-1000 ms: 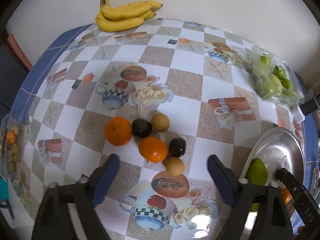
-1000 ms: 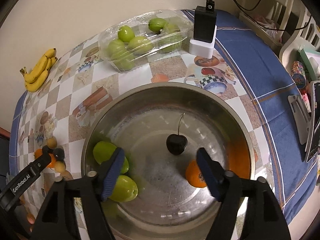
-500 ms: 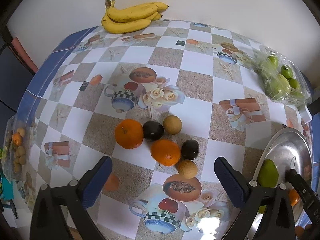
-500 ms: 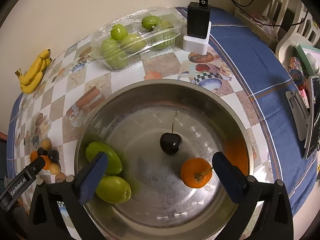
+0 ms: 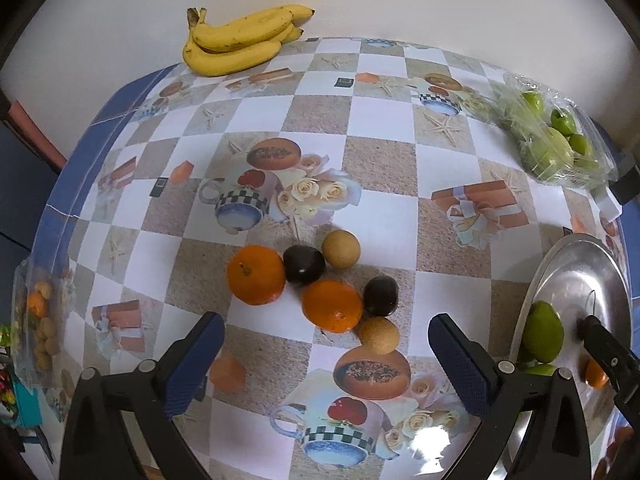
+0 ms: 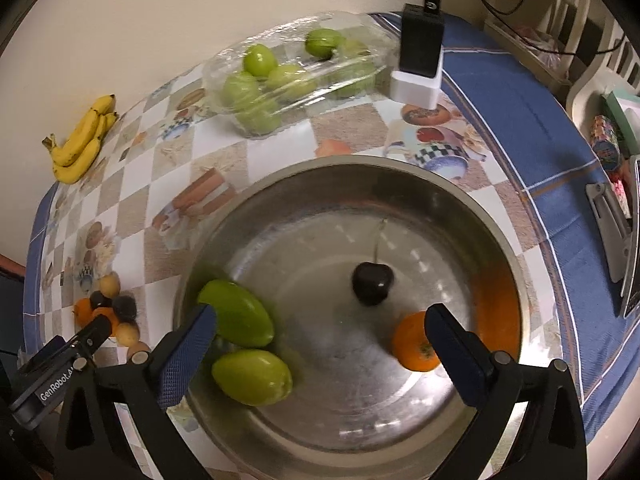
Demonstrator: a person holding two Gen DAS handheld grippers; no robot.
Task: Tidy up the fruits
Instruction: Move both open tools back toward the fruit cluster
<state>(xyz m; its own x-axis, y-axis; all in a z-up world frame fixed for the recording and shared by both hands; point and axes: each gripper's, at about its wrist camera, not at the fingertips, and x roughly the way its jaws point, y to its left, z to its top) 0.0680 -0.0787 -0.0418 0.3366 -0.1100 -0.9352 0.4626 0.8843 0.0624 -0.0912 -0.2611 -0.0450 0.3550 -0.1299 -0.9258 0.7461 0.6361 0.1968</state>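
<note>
Six loose fruits are sitting in a tight cluster left of the bowl: two oranges, two dark fruits, two tan round ones. Left gripper is hovering just short of the cluster, jaws spread wide, holding nothing. Right gripper is hanging over the bowl, jaws likewise released and empty. Bowl is already holding two green fruits, a cherry and an orange.

Judgement: next pick is probably the nearest tan fruit. Fruits are touching, so the fingers should be straddling one only and closing gently.

Green fruits are oblong, long axes running leftward and away from the gripper. Cherry stem is pointing toward the bowl's far rim.
</note>
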